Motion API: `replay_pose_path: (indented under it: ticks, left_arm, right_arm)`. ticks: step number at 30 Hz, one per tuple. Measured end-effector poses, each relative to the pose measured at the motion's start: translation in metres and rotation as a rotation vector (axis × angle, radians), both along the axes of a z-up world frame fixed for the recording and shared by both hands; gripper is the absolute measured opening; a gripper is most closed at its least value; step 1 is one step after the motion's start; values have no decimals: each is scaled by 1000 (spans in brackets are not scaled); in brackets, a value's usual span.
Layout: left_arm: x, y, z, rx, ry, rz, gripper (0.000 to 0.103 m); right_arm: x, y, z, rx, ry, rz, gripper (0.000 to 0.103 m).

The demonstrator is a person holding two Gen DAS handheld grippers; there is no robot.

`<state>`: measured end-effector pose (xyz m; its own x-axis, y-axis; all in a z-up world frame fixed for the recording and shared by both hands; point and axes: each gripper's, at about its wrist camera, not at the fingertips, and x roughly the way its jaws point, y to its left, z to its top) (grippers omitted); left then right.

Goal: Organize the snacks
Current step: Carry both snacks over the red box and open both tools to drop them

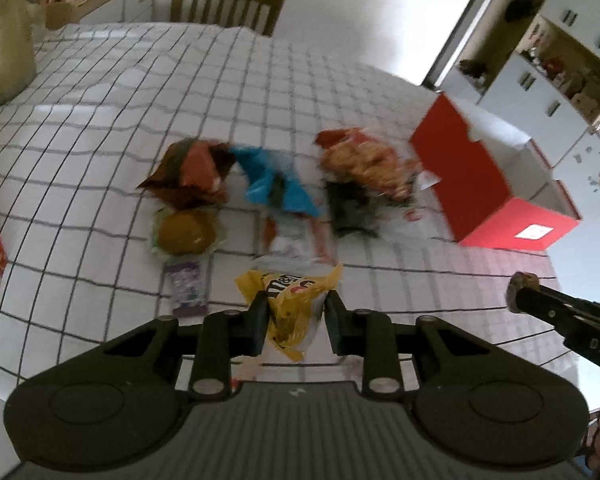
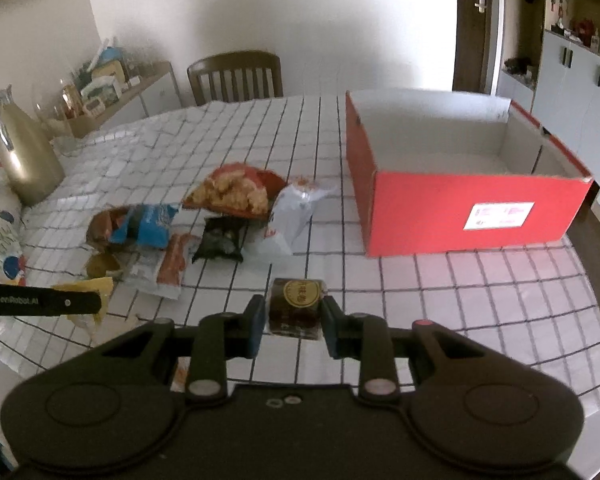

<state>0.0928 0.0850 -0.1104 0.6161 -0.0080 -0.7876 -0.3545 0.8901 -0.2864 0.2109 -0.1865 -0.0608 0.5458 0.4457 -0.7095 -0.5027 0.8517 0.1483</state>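
Observation:
My left gripper (image 1: 295, 312) is shut on a yellow candy bag (image 1: 290, 312), held just above the checked tablecloth (image 1: 100, 152). My right gripper (image 2: 293, 320) is shut on a dark brown wrapped cake with a gold round label (image 2: 296, 308), also lifted off the cloth. An open red box (image 2: 472, 208) with a white inside stands to the right, seen as well in the left wrist view as the red box (image 1: 480, 188). Loose snacks lie in the middle: a blue packet (image 1: 272, 180), an orange-brown packet (image 1: 192, 172), a bag of fried pieces (image 2: 232, 194), a black packet (image 2: 222, 240) and a clear bag (image 2: 292, 216).
A round cake in clear wrap (image 1: 186, 232) and a purple bar (image 1: 188, 290) lie near my left gripper. A gold bottle (image 2: 24, 156) stands at the table's left. A wooden chair (image 2: 236, 76) is behind the table. Cabinets (image 2: 576, 80) line the right wall.

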Motion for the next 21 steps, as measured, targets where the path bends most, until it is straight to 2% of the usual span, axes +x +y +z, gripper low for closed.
replay_pose_path:
  ticks: [10, 21]
  left_arm:
    - [39, -45, 49, 8, -66, -80, 29]
    - [124, -105, 79, 47, -119, -181, 29]
  right_arm:
    - [26, -36, 44, 24, -57, -9, 29]
    - [84, -74, 67, 16, -141, -30, 29]
